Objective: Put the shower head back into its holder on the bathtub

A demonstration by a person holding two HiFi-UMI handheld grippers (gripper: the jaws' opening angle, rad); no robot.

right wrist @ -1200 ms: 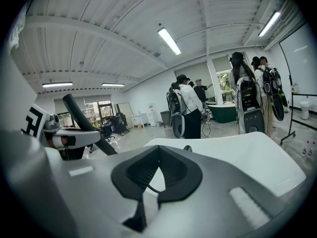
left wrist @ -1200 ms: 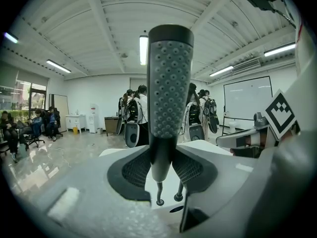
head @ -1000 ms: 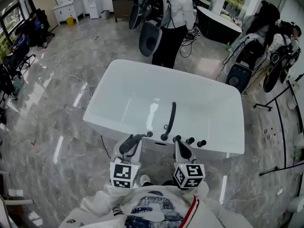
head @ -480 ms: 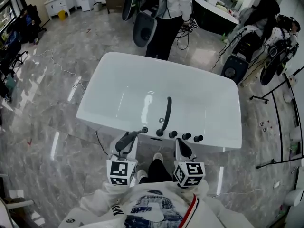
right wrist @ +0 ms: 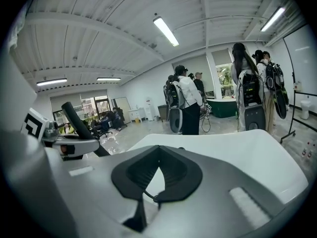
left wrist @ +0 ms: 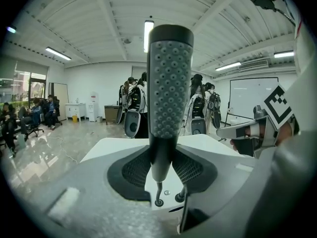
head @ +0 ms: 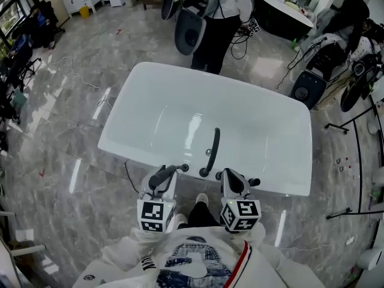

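Note:
The dark grey shower head [head: 164, 176] is held in my left gripper [head: 161, 183], just short of the white bathtub's [head: 180, 95] near rim. In the left gripper view the shower head [left wrist: 168, 83] stands upright between the pads, nozzle face toward the camera, with my left gripper [left wrist: 162, 168] shut on its handle. Below it on the rim sits the small black holder [left wrist: 158, 202], which the head view shows as the holder [head: 184, 168] just past the head's tip. My right gripper [head: 231, 183] hovers over the rim's knobs; its jaws [right wrist: 157, 197] are shut with nothing in them.
A long black spout [head: 211, 150] reaches into the tub from the near rim, and one black knob [head: 254, 182] shows to the right. A person [head: 228, 11] stands beyond the tub's far side among equipment. Grey marble floor [head: 66, 131] surrounds the tub.
The head view has shifted slightly. My right gripper has come forward over the rim and now covers two knobs. The left gripper still holds the shower head beside the holder.

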